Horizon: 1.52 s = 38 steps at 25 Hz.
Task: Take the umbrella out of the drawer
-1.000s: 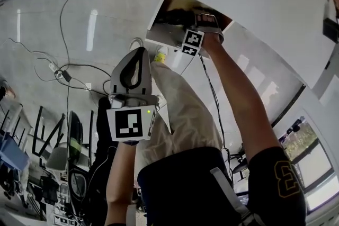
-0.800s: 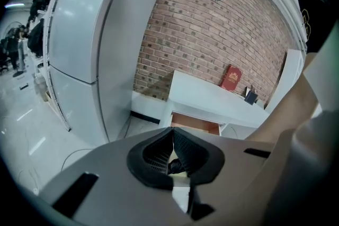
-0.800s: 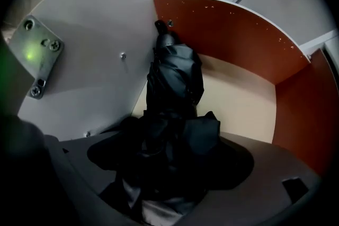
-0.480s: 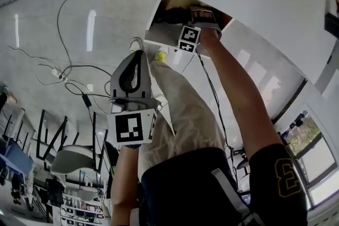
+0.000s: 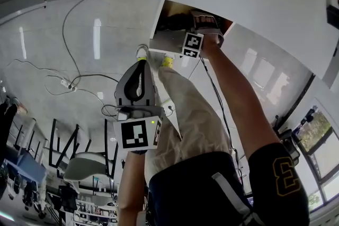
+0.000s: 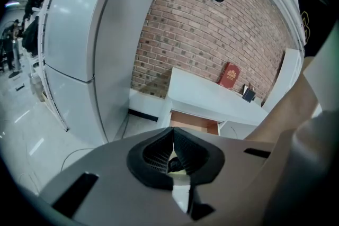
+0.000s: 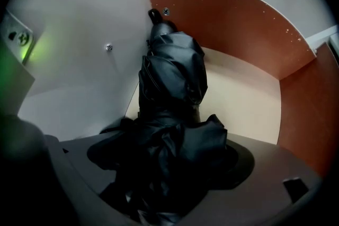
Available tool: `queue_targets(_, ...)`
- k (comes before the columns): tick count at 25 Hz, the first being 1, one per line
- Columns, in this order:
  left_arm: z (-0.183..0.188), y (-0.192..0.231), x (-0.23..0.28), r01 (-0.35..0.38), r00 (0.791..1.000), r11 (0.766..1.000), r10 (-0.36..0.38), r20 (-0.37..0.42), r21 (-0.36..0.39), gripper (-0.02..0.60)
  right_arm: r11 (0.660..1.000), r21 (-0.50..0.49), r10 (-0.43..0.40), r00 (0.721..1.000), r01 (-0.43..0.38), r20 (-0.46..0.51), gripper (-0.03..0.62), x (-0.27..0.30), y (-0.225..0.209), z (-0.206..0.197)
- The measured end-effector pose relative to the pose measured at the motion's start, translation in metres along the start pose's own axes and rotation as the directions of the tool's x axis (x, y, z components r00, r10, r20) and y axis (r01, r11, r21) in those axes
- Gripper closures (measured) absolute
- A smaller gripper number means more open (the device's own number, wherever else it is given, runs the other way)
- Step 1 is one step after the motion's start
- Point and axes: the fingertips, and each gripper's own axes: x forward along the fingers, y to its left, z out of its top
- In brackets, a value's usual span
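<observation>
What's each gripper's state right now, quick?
Left gripper: shut, holding nothing.
Right gripper: shut on the black folded fabric umbrella, inside the open brown-walled drawer.

I've got black, faintly glossy cloth on the umbrella (image 7: 172,92), crumpled; my right gripper (image 7: 169,172) is matt grey plastic. Drawer (image 7: 238,18) walls: matt reddish-brown board, floor smooth cream. Brick wall (image 6: 212,34) rough.
</observation>
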Motion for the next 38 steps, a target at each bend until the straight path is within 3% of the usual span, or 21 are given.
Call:
queue_targets(10,-0.006,-0.004,0.002,0.032,0.999,0.999,-0.032,-0.012,0.003,0.563,0.999,0.053,-0.007,1.000,0.007,0.000,0.178,-0.001,-0.008,0.004)
queue_targets(20,-0.009,-0.006,0.003,0.043,0.999,0.999,-0.043,-0.015,0.008,0.563,1.000,0.025,0.002,1.000,-0.001,-0.012,0.252,-0.004,-0.013,0.004)
queue_targets(28,-0.016,-0.012,0.001,0.058,0.998,0.998,-0.058,-0.022,0.013,0.563,1.000,0.020,0.012,1.000,-0.012,-0.005,0.269,-0.006,-0.011,0.005)
queue_targets(33,-0.023,-0.013,0.002,0.059,0.998,0.998,-0.058,-0.033,0.014,0.563,0.995,0.042,0.093,0.995,-0.094,0.030,0.293,-0.008,-0.003,0.008)
queue_targets(38,-0.022,-0.021,0.006,0.067,0.997,0.998,-0.066,-0.033,0.013,0.563,0.995,0.032,0.098,0.995,-0.097,-0.001,0.307,-0.007,-0.004,0.001)
